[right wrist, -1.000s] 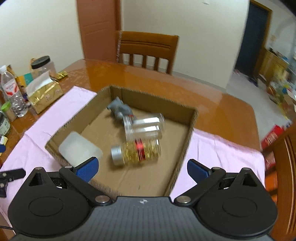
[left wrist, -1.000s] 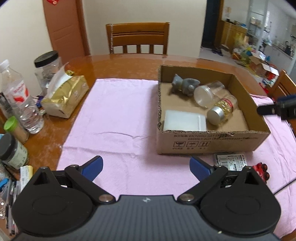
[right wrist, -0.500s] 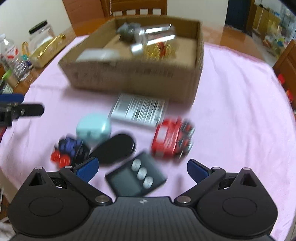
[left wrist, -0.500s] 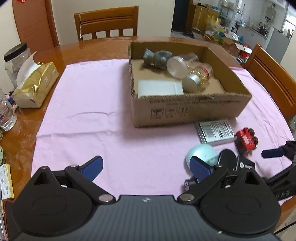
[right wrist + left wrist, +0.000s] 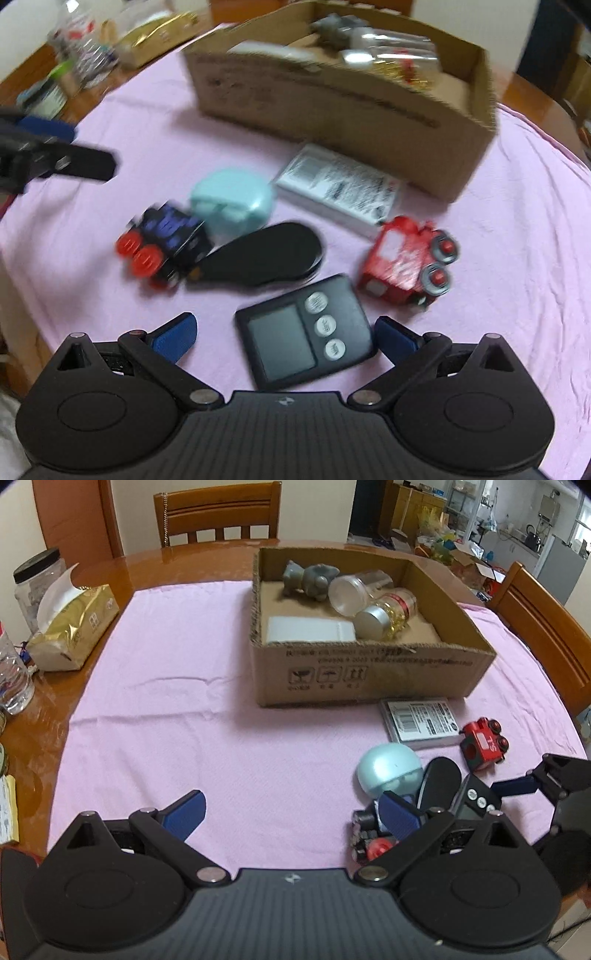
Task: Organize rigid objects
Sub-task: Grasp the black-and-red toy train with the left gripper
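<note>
A cardboard box [image 5: 369, 679] [image 5: 332, 107] on the pink cloth holds a grey figurine [image 5: 306, 578], a clear jar [image 5: 356, 589], a gold-filled jar [image 5: 388, 613] and a white block [image 5: 310, 629]. In front of it lie a barcoded pack [image 5: 340, 188], a mint case [image 5: 232, 199], a black oval [image 5: 266, 254], a red toy train [image 5: 406, 262], a blue toy train [image 5: 162, 240] and a dark digital timer [image 5: 303, 332]. My right gripper [image 5: 286, 338] is open, its fingers either side of the timer. My left gripper [image 5: 291, 812] is open over bare cloth.
A gold tissue pack [image 5: 70, 631], a lidded jar [image 5: 37, 579] and a water bottle [image 5: 11, 679] stand at the table's left edge. Wooden chairs stand behind [image 5: 218, 513] and to the right [image 5: 546, 627]. The pink cloth [image 5: 184, 720] covers most of the table.
Both grippers have pulled back from the box and dropped toward the loose items near the table's front. The right one has come down around the timer. Both stay open.
</note>
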A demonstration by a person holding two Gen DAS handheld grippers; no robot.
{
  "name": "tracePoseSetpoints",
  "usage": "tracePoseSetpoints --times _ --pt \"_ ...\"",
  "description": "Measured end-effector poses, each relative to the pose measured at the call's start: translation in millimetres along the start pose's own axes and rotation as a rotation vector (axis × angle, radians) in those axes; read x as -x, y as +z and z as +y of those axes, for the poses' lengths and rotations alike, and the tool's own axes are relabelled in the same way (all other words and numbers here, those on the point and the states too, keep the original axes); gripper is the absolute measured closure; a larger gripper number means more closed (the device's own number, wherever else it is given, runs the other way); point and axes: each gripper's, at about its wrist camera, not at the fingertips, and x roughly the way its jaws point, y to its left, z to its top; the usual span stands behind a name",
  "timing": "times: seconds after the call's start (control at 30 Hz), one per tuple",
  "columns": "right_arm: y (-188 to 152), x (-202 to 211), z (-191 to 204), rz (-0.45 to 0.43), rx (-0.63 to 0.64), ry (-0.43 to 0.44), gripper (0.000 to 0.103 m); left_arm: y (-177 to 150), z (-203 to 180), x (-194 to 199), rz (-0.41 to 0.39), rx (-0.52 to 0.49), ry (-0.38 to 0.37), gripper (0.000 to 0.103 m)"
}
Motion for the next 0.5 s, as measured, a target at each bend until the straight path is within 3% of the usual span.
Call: tracePoseSetpoints --times 0.17,0.5 --pt "-10 0 24 0.012 0.083 -0.028 0.000 -5 -17 -7 0.021 0.006 -0.036 0.004" --pt "-20 4 26 -0.035 0.069 -0.029 0.000 -15 -47 -44 0.047 -0.024 -0.042 0.004"
